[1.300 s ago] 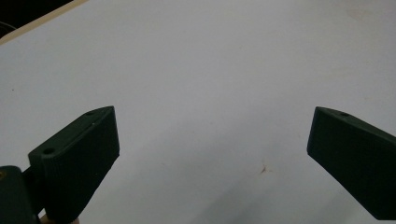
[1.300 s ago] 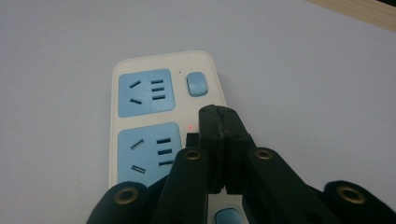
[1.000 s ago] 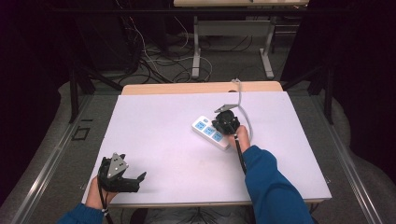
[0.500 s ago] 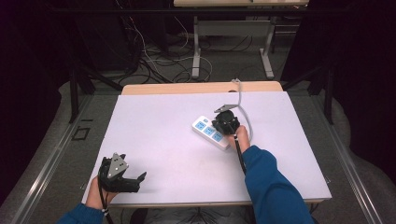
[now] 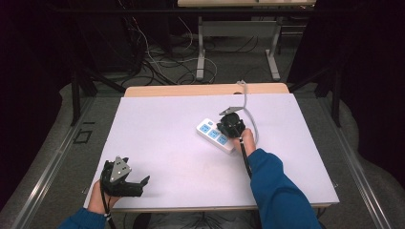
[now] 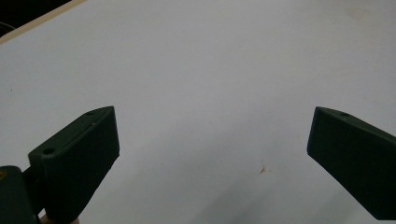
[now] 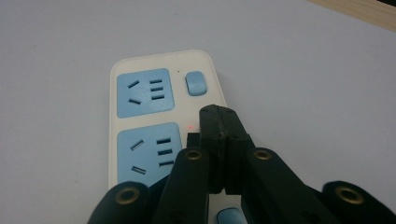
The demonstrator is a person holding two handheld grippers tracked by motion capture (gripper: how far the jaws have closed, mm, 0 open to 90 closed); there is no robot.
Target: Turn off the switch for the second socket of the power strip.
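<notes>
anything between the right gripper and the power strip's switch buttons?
Nothing visible. The right gripper, jaws shut, is already over the power strip, its tip beside the second socket. The far switch button lies just ahead, uncovered.

Left gripper (image 5: 141,183) low at the frame's lower left in the high view, held in a hand (image 5: 98,200) entering from the bottom edge, jaws spread wide apart, pointing right. Right gripper (image 5: 224,128) right of centre, gripped by a hand (image 5: 246,140) on a blue-sleeved forearm (image 5: 277,191) rising from the bottom right; jaws pressed fully together, tips angled downward.
</notes>
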